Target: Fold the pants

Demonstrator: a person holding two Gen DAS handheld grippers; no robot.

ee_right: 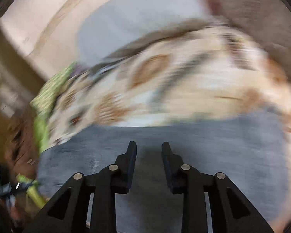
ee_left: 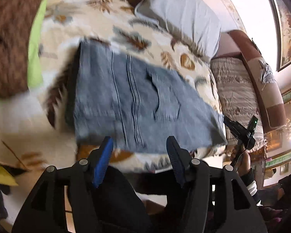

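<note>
Now the folded pants lie flat on the leafy blanket, and the left hand-held gripper and right hand-held gripper both gape, holding nothing

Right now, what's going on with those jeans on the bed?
A person is folding jeans with a handheld claw in each hand. The jeans lie as a folded rectangle on a leaf-patterned blanket, near a grey pillow. The left claw is open and empty at the jeans' near edge. The right claw is also open over the denim, holding nothing. The right view is heavily blurred.
</note>
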